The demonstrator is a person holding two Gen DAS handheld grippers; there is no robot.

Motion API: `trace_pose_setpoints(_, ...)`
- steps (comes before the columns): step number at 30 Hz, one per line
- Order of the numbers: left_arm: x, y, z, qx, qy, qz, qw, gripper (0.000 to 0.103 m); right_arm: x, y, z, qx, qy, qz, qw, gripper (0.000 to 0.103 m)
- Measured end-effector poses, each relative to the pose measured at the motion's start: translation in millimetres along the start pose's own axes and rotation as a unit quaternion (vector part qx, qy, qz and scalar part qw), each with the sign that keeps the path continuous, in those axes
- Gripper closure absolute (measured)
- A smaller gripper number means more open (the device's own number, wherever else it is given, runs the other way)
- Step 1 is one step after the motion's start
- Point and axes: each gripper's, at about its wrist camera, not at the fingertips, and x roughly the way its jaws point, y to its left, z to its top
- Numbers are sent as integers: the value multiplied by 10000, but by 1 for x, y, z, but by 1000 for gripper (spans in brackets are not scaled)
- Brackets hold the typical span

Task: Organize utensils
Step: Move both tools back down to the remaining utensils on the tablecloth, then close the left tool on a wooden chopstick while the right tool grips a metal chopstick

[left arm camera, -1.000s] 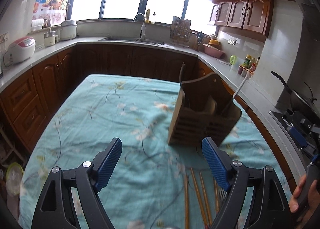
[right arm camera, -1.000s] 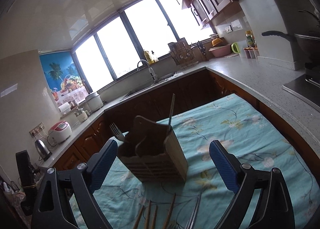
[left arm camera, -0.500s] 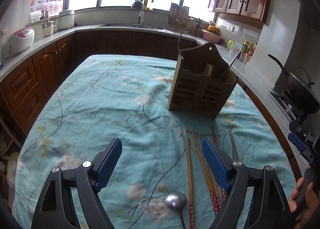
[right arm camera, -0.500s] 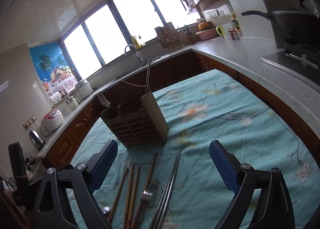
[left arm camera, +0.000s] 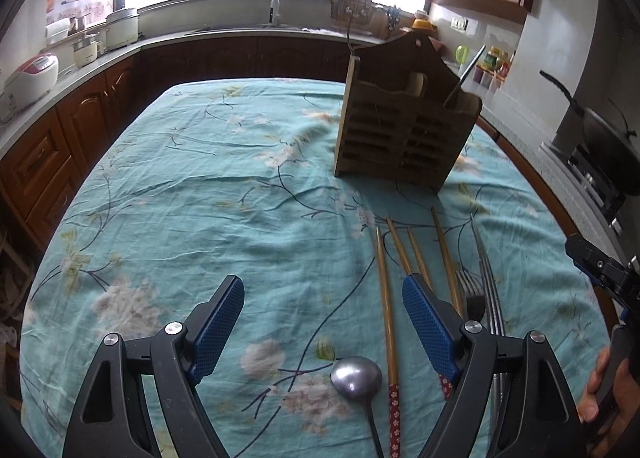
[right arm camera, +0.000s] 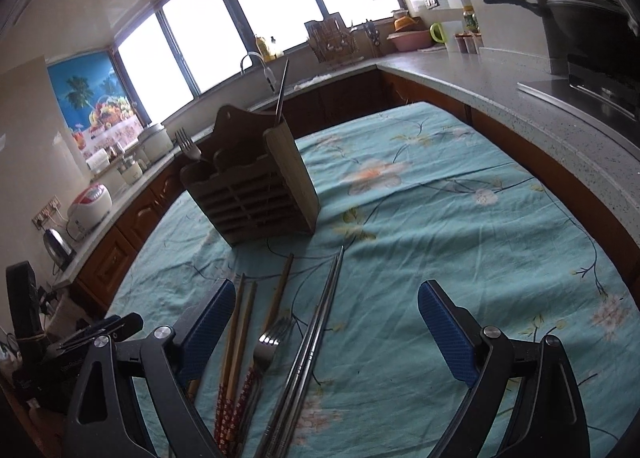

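A kitchen table under a teal floral cloth [left arm camera: 200, 186] fills the left wrist view. The wooden utensil holder [left arm camera: 404, 126] stands at its far right. The left gripper [left arm camera: 323, 298] is spread wide and holds nothing; wooden chopsticks [left arm camera: 386, 290] and a spoon [left arm camera: 356, 378] lie between its fingers.

In the right wrist view, the right gripper [right arm camera: 326, 314] is likewise spread and empty, over metal chopsticks [right arm camera: 316, 334] and a fork [right arm camera: 269, 342], the holder beyond.

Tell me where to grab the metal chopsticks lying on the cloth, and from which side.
Probably grip the metal chopsticks mid-shaft from above with the right hand-held gripper, pads either side across the pair. They lie flat and together, pointing toward the wooden holder, with the fork close alongside.
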Motion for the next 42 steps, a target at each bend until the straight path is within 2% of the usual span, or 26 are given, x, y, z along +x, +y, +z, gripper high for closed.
trace_pose_setpoints(4, 13, -3, 2, 28, 109, 60, 9999, 24, 16, 0, 0, -80, 210, -132, 9997, 13)
trace_pose_setpoints(11, 42, -10, 11, 109, 456, -62, 9989, 30, 46, -5, 4, -107, 591, -332, 9976, 49)
trace_pose_setpoints(16, 66, -23, 19, 358, 651, -92, 9972, 41, 70, -7, 9, -142, 845, -382, 9956, 56)
trace_pose_setpoints(18, 75, -27, 21, 429, 727, -80, 9964, 46, 79, -8, 12, -133, 933, -399, 9947, 65)
trace_pose_setpoints(23, 96, -32, 24, 498, 908, -82, 9946, 51, 101, -9, 24, -193, 1054, -441, 9933, 70)
trace_pose_setpoints(25, 104, -31, 24, 479, 987, -70, 9939, 57, 110, -7, 26, -254, 1125, -462, 9923, 71)
trace_pose_setpoints(27, 108, -31, 24, 441, 1029, -119, 9936, 58, 119, -6, 28, -302, 1217, -500, 9908, 75)
trace_pose_setpoints(35, 119, -32, 26, 560, 960, -69, 9938, 60, 138, -1, 27, -525, 1398, -661, 9866, 79)
trace_pose_setpoints(42, 127, -35, 33, 576, 949, -13, 9938, 61, 148, 13, 28, -996, 1545, -718, 9803, 92)
